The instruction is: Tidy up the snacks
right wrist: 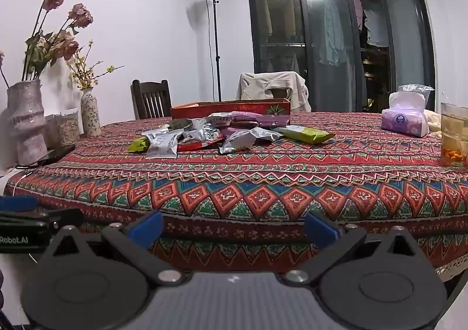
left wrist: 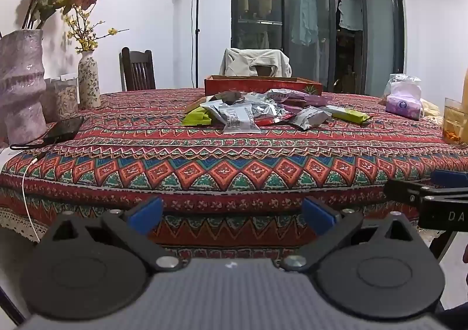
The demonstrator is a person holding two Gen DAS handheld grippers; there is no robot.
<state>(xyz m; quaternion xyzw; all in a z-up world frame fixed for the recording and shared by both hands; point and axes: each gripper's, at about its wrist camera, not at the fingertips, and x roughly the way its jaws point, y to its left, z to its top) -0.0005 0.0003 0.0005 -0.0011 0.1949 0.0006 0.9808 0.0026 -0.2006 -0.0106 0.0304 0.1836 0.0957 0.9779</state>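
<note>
Lying in a loose heap on the far half of the table (left wrist: 234, 154), just in front of a shallow red box (left wrist: 263, 84), the snack packets (left wrist: 251, 112) overlap one another: silver foil ones, a couple of green ones, some purple, one red. They look light and crinkly, likely slick on the foil faces, and whatever is inside may crush under a hard squeeze (biscuits, perhaps, though the print is too small to read). The crimped end seams seem the safest place to pinch, and the silver packet (left wrist: 238, 120) nearest the front edge of the heap lies flattest and most exposed.

Both tools hover off the near edge of the table, well apart from the heap. The left gripper (left wrist: 232, 214) has its blue-padded fingers (left wrist: 146, 214) spread wide with nothing between them; the right gripper (right wrist: 232, 229) is likewise spread and empty.

Farther out stand a tissue pack (right wrist: 405, 120) and a glass (right wrist: 454, 137) at the right, and vases (left wrist: 87, 78) and a phone (left wrist: 64, 128) at the left.
</note>
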